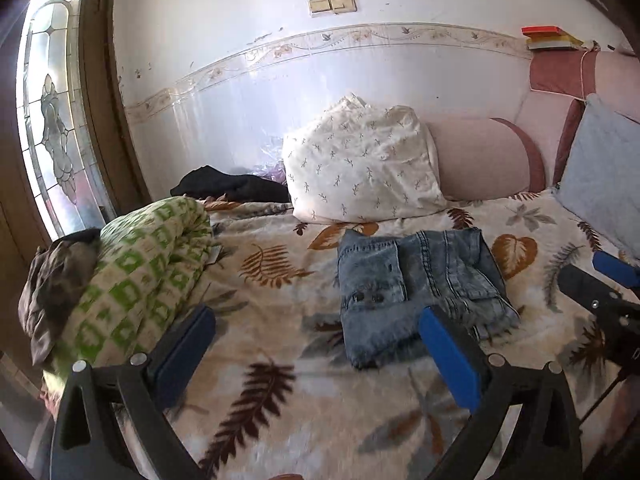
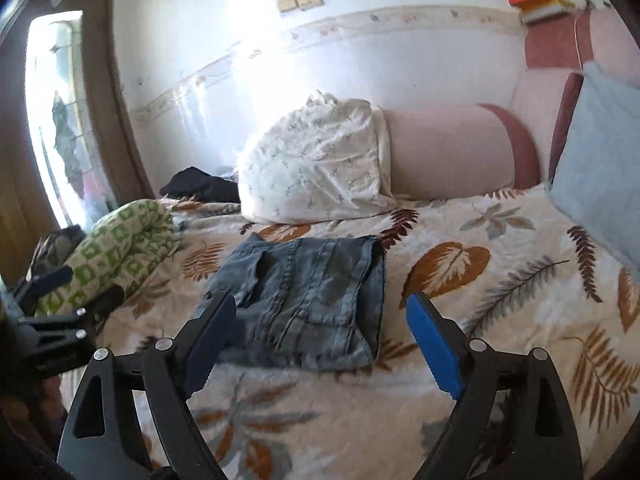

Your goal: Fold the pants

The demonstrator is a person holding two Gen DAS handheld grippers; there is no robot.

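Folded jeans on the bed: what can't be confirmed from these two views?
- jeans: near edge hidden by the left gripper finger in the left wrist view; layers underneath unseen.
- jeans: left corner covered by the right gripper finger; view motion-blurred.
- Both open, empty.

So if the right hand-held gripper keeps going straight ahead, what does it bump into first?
Most likely the folded jeans, lying on the leaf-print blanket straight ahead of the open right hand-held gripper. Depth is hard to judge, so it might touch the blanket just before them.
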